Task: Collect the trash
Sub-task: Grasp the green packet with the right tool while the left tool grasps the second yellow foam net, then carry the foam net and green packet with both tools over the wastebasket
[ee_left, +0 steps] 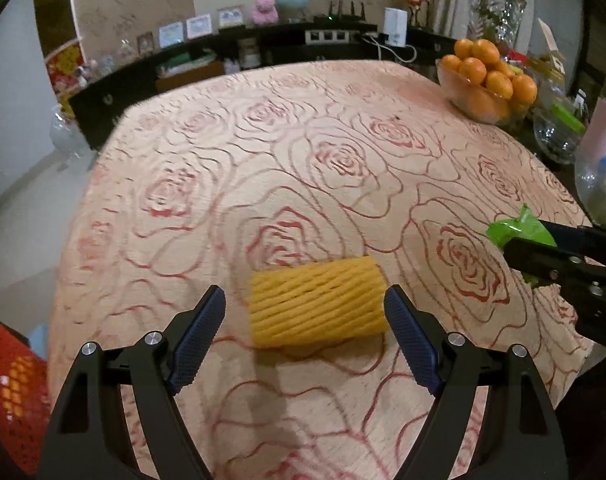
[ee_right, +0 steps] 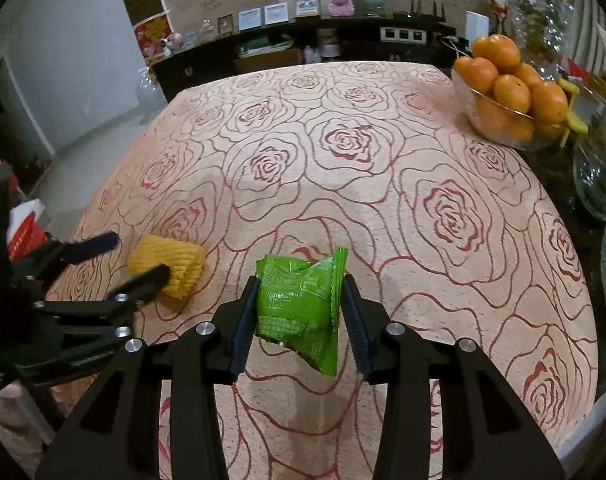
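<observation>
A yellow foam fruit net (ee_left: 317,304) lies on the rose-patterned tablecloth (ee_left: 263,160). My left gripper (ee_left: 305,300) is open, one finger on each side of the net, neither pad touching it. A crumpled green snack wrapper (ee_right: 301,308) hangs above the cloth, and my right gripper (ee_right: 301,284) is shut on it. In the left wrist view the right gripper (ee_left: 515,240) comes in from the right edge with the green wrapper (ee_left: 519,228) in it. The right wrist view shows the left gripper (ee_right: 137,256) at the left around the yellow net (ee_right: 169,264).
A glass bowl of oranges (ee_left: 489,80) stands at the table's far right corner, with glass vases (ee_left: 595,176) beside it. A red mesh basket (ee_left: 11,380) sits low at the left, off the table. A dark sideboard (ee_left: 263,48) with ornaments runs along the far wall.
</observation>
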Demonstrator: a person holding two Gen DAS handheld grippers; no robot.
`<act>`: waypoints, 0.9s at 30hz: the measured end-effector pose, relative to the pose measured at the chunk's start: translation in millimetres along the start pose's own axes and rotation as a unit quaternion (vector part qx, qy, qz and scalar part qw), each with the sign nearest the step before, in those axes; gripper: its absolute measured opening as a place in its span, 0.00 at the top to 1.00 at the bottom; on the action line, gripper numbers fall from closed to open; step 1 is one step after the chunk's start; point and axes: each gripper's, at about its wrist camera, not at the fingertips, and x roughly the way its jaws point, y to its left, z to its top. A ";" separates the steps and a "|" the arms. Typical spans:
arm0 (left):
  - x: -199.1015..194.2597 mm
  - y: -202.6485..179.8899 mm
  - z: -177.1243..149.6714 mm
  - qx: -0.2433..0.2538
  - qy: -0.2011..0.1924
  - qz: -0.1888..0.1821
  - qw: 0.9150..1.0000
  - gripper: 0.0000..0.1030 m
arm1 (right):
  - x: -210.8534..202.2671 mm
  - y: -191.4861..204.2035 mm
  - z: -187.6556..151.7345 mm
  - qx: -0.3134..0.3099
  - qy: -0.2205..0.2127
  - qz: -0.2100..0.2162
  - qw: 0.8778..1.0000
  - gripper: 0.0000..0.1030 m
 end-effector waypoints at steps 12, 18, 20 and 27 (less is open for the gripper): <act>23.5 -11.5 0.6 0.003 0.007 -0.011 1.000 0.55 | -5.4 -20.1 -0.7 0.027 -0.001 0.011 1.000 0.61; 19.9 -7.4 -0.3 0.001 0.005 -0.007 1.000 0.74 | -5.2 -20.5 1.4 0.028 -0.004 0.018 0.999 0.61; 15.8 -3.1 0.0 -0.005 0.001 -0.004 1.000 0.75 | -5.5 -19.0 1.8 0.027 -0.005 0.021 0.999 0.61; -19.2 6.1 5.0 -0.004 -0.044 0.037 0.998 0.75 | -5.1 -10.8 5.1 0.022 -0.009 0.030 0.999 0.61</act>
